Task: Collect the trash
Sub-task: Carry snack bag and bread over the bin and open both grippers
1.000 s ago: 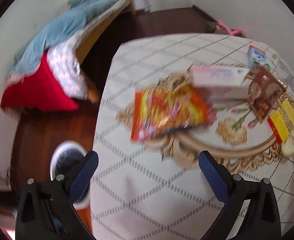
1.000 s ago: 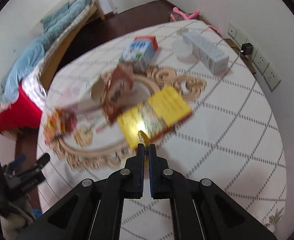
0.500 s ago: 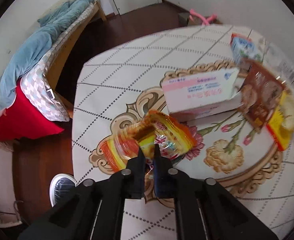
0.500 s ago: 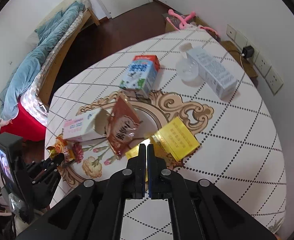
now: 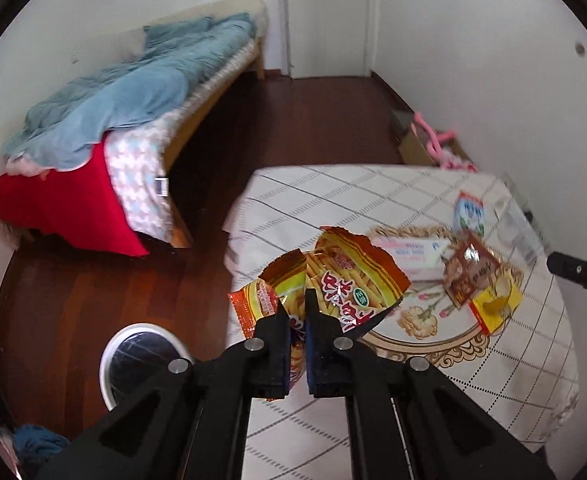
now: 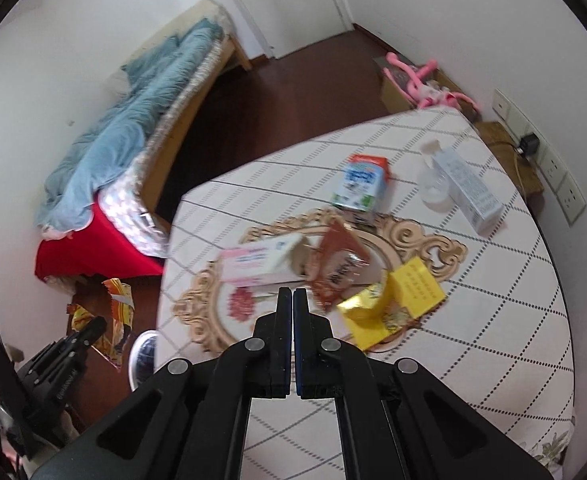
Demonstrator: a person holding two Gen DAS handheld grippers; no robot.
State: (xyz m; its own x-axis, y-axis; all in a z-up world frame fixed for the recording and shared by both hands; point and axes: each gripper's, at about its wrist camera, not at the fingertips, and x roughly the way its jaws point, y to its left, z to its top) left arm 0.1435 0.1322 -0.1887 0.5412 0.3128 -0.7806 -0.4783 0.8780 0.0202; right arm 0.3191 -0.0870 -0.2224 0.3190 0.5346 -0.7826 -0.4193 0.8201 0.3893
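Left tongs (image 5: 305, 312) clamp our torn snack wrapper (image 5: 333, 280) off the table's (image 5: 333, 192) edge, binward (image 5: 141, 356); right tongs (image 6: 292, 308) together, empty.

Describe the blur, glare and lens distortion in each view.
Left wrist view: sharp; glare on the snack wrapper clamped in the left gripper; fisheye bends the bed and walls. Right wrist view: motion blur smears the table's litter, while the closed right gripper stays crisp.

Snack bag (image 5: 333, 280) orange-yellow with red lettering (green dot too). Tablecloth (image 6: 473, 340) white, grey diamond grid, beige scroll medallion. On tablecloth: yellow packet (image 6: 415, 288), brown wrapper (image 6: 339, 268), pink-white box (image 6: 259, 262).
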